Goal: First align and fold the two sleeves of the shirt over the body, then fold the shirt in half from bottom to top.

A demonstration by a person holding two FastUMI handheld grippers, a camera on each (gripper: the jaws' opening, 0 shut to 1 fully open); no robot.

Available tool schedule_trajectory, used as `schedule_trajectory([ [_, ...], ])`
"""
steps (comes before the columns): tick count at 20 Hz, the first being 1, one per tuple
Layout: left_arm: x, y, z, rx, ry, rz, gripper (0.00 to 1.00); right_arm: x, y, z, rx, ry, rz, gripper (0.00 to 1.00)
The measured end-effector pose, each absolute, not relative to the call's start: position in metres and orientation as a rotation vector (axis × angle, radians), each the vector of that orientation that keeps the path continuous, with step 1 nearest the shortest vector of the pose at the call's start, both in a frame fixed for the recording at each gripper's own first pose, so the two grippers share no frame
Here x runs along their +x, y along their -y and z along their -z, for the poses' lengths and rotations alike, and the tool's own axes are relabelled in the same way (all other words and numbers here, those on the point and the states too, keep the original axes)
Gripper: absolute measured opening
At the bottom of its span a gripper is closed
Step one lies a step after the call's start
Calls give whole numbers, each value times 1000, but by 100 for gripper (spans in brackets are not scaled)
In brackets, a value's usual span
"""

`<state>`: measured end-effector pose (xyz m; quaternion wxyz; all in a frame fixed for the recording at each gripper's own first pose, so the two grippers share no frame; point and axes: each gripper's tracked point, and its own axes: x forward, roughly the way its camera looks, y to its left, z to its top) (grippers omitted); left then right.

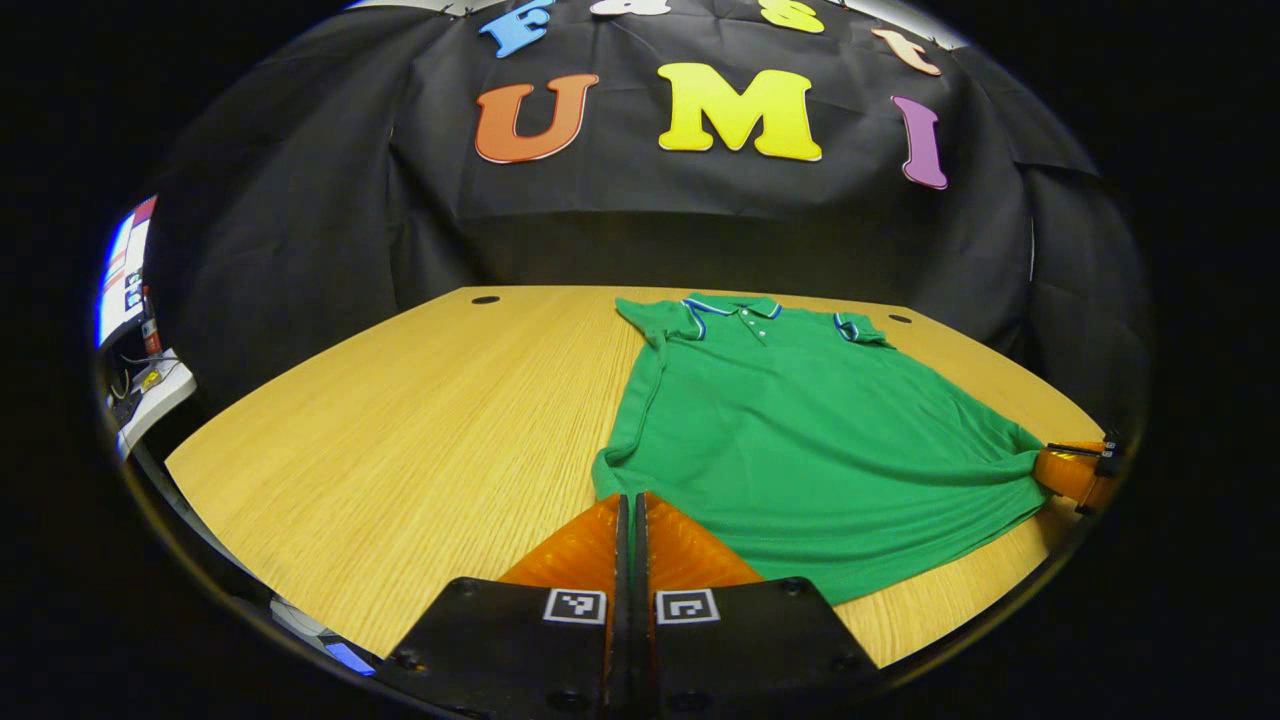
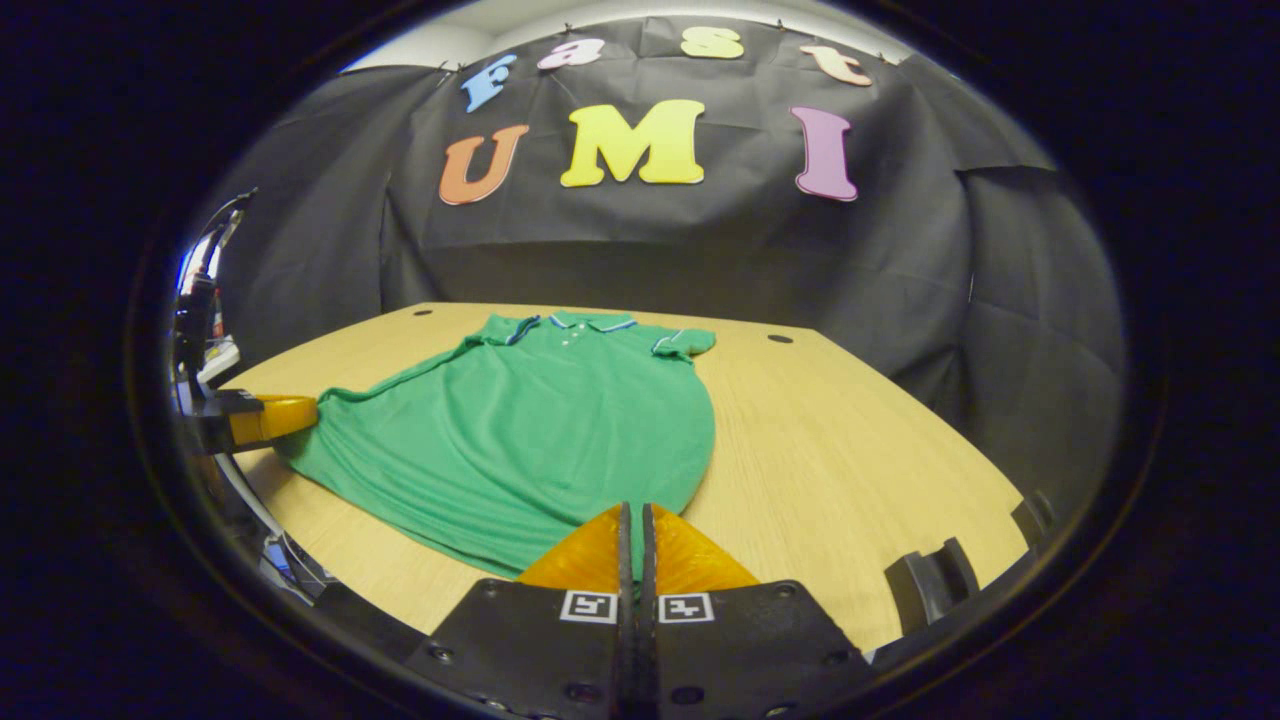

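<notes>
A green polo shirt [image 1: 800,430] lies flat on the wooden table [image 1: 420,420], collar toward the far wall, both short sleeves lying tucked in at the shoulders. My left gripper [image 1: 632,497] is shut on the hem's near-left corner. Across the hem, the right gripper [image 1: 1050,468] pinches the other corner, and the cloth is drawn taut between them. In the right gripper view the shirt [image 2: 540,420] spreads to the left, my right gripper [image 2: 632,507] is shut on the hem at its tips, and the left gripper [image 2: 300,410] holds the far corner.
Round cable holes [image 1: 485,299] [image 1: 899,318] sit near the table's back edge. Desk clutter and a screen [image 1: 140,380] lie beyond the left edge. A dark bracket [image 2: 930,580] stands at the table's front right edge.
</notes>
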<state>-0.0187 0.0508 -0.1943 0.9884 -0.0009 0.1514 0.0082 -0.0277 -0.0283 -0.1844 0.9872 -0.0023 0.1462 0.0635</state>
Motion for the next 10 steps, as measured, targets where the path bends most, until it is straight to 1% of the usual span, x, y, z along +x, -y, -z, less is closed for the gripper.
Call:
schedule_trajectory([
  [4,-20,-45,162,34,-233,0,6,-27,31,151,17,-243,-132,0],
  [8,-8,-44,128,54,-171,-1,6,-14,35,114,9,-178,-121,1],
  [9,-2,-44,121,52,-160,-1,5,-8,35,104,13,-161,-119,3],
  [10,4,-45,113,44,-149,-1,6,-2,34,96,11,-147,-118,0],
])
